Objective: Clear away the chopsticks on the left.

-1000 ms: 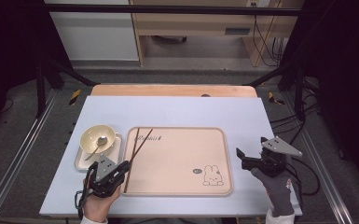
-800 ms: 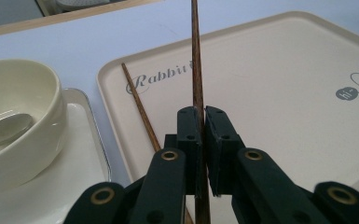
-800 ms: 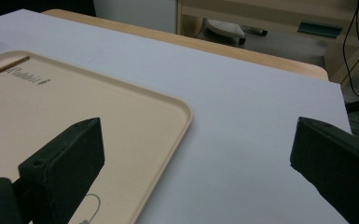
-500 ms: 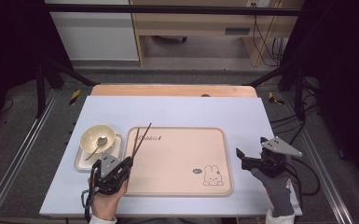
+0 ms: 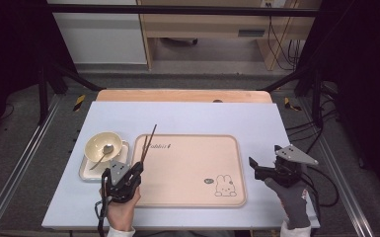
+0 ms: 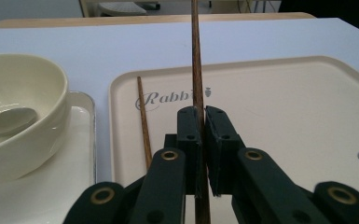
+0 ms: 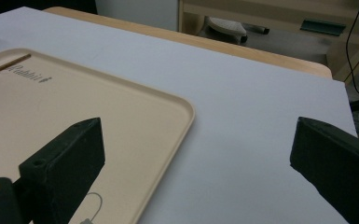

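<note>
My left gripper [image 5: 138,167] [image 6: 202,116] is shut on a dark wooden chopstick [image 5: 150,139] [image 6: 196,56], which points away from me over the left end of the beige rabbit tray [image 5: 192,197] [image 6: 284,102]. The second chopstick [image 6: 143,116] lies on the tray just left of the jaws. My right gripper [image 5: 264,157] [image 7: 198,135] rests open on the table, right of the tray [image 7: 74,93], with nothing between its jaws.
A cream bowl [image 5: 100,143] [image 6: 18,93] with a spoon [image 5: 103,152] [image 6: 9,122] in it sits on a small metal tray [image 5: 86,174] left of the big tray. The blue-white table [image 5: 202,116] ends at a wooden strip at the far edge.
My left gripper has shifted a little right and forward with one chopstick, which now points farther away. The right gripper has stayed still.
</note>
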Motion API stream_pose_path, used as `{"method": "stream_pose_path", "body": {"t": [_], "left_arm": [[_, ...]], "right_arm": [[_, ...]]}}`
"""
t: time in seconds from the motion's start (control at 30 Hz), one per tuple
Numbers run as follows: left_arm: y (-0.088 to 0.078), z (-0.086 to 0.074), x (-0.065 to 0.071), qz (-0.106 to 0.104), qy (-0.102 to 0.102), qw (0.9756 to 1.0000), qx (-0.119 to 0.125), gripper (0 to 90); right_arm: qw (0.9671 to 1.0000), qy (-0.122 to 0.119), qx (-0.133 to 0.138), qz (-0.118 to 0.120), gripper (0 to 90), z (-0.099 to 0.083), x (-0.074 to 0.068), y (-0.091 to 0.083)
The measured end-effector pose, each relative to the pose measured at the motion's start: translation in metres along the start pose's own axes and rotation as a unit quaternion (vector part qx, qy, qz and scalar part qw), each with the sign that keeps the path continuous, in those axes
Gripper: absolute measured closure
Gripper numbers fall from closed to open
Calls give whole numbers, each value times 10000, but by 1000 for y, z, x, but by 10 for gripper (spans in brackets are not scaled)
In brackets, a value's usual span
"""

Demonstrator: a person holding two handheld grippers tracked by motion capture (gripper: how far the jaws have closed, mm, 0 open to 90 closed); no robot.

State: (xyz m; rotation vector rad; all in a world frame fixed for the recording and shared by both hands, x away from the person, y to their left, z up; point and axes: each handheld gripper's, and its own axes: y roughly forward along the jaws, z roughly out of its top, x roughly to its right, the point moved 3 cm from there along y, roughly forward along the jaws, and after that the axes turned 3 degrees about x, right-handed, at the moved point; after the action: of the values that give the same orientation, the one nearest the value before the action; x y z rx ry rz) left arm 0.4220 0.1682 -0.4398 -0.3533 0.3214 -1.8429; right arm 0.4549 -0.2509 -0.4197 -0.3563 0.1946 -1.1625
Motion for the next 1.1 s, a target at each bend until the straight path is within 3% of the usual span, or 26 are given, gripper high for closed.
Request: {"method": "stream_pose_path", "body": {"t": [0.47,0.53,0.83,1.03,1.1], "left_arm": [[19,-11,9,195,-457,9986,153,849],[23,-11,9,299,-457,9984,146,849],[38,-22,-1,552,-619,9964,-165,849],[46,-29,-1,629,-599,9956,-343,849],[48,-31,-4,645,-487,9958,-421,850]], "right_arm": [[10000,-20,-33,37,33,-1,-1,2],[10000,-23,-36,42,34,-1,-1,3],[10000,-15,-40,48,34,-1,-1,3],[10000,-34,-52,52,34,-1,-2,4],[10000,-38,-52,50,34,-1,-2,4]]}}
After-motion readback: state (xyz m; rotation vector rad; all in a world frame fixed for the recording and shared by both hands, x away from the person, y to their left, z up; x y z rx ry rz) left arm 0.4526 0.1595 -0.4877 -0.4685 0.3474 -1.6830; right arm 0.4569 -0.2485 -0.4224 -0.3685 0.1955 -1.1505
